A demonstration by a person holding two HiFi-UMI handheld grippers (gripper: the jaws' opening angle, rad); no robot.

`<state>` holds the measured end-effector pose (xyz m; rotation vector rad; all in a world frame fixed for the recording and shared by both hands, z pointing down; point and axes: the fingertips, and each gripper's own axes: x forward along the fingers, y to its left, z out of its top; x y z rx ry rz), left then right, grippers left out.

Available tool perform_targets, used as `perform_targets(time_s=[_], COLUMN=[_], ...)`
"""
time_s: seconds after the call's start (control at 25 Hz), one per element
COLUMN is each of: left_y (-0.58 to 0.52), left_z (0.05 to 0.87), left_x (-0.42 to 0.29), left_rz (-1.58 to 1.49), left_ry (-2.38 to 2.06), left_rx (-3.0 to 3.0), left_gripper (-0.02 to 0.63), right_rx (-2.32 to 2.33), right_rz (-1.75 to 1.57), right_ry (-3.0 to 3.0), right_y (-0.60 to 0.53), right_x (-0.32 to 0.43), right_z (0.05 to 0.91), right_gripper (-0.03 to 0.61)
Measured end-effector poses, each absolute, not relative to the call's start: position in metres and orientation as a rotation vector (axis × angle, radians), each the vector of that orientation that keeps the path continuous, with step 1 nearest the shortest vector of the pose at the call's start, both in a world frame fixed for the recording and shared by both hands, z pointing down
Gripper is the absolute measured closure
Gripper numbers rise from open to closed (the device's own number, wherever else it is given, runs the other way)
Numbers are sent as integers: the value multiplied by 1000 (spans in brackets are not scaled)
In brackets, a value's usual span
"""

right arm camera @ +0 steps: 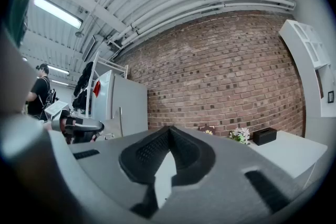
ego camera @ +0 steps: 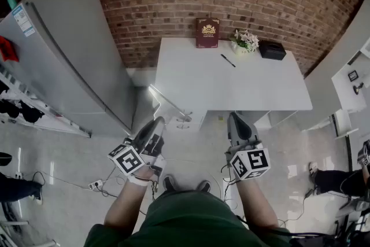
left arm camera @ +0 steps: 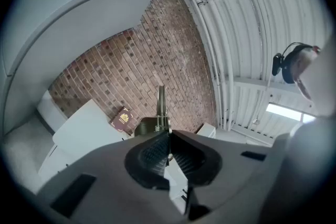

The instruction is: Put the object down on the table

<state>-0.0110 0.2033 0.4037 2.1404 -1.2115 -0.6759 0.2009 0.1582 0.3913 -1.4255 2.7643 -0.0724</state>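
Observation:
My left gripper [ego camera: 157,122] is shut on a slim metal tool [left arm camera: 160,102]. Its narrow blade sticks out past the closed jaws, with a dark body at its base. In the right gripper view the same tool [right arm camera: 120,122] stands up from the left gripper [right arm camera: 79,126]. My right gripper [ego camera: 233,118] is shut with nothing between its pads. Both grippers hang over the floor, short of the near edge of the white table [ego camera: 231,89], and point towards it.
On the table a dark red book [ego camera: 207,33] stands against the brick wall, with a flower pot [ego camera: 245,40], a black box [ego camera: 272,50] and a pen [ego camera: 228,61]. A grey fridge [ego camera: 63,55] stands left. A person's legs [ego camera: 335,179] show at the right. Cables and a power strip [ego camera: 95,184] lie on the floor.

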Motion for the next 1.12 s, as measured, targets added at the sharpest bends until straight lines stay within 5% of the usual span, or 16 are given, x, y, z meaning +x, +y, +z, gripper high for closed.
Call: perform_targets(time_s=[1.12], left_y=[170], left_z=[427], left_x=[-122], left_rz=[-690], left_ry=[-1169], left_rx=[2122], left_gripper=[603], right_rx=[-1506], right_rz=[-111], right_ry=[2753], right_y=[133], right_x=[108], right_z=[401], right_gripper=[575])
